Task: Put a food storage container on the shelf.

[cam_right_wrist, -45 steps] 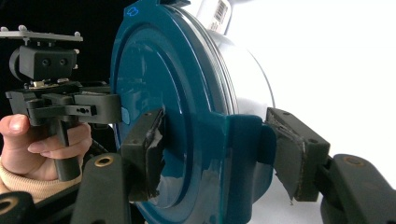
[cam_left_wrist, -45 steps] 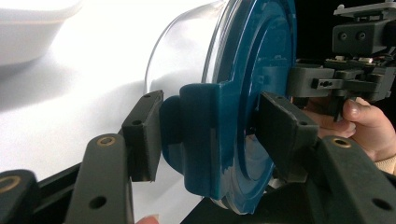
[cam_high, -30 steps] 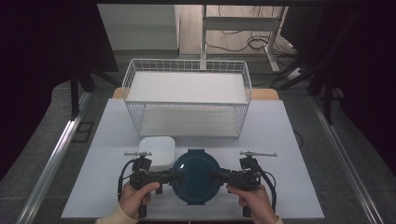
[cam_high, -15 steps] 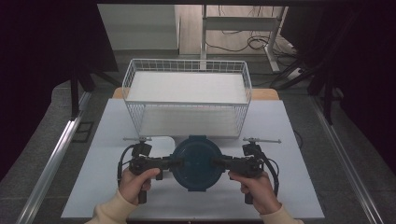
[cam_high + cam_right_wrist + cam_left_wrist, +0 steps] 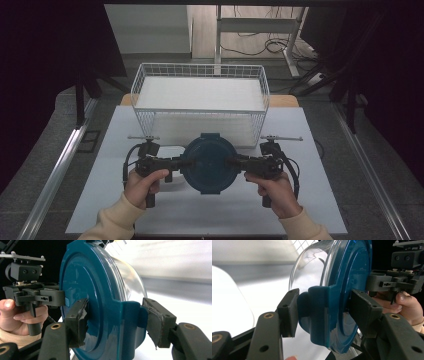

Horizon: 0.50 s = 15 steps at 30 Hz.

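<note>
No writing can be read anywhere.

The blue lid (image 5: 209, 162) is plain in the high view and in both gripper views, with only moulded rings and no brand, label or number. The gripper bodies carry no marking.
</note>
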Each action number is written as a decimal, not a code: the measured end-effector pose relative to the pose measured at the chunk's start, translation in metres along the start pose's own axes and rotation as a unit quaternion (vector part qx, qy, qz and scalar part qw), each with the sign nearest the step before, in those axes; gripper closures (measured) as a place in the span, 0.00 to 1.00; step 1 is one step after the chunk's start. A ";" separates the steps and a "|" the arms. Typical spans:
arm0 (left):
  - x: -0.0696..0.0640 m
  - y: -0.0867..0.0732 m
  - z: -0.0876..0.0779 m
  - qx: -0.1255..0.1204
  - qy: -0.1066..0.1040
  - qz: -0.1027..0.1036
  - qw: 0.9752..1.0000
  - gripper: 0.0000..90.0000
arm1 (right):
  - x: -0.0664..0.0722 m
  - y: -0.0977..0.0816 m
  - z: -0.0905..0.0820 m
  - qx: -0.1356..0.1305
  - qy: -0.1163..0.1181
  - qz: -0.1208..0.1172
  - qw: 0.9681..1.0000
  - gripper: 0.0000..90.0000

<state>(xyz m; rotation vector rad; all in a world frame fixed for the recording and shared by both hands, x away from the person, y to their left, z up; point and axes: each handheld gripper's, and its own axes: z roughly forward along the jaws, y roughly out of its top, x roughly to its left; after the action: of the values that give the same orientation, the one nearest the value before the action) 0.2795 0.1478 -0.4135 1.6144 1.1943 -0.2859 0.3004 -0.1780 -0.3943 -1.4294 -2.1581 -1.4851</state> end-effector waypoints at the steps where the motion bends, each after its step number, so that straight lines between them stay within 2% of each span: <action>1: 0.000 0.002 -0.001 -0.001 -0.001 0.000 1.000 0.48 | 0.001 0.002 0.000 -0.001 -0.001 -0.001 1.000 0.44; 15: -0.004 0.031 -0.006 -0.005 0.002 0.011 1.000 0.47 | 0.008 0.030 0.000 -0.008 -0.003 -0.009 1.000 0.44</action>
<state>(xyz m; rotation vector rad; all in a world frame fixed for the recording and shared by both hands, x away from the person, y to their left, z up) 0.2997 0.1521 -0.3899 1.6186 1.1774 -0.2618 0.3190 -0.1721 -0.3703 -1.4246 -2.1731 -1.5104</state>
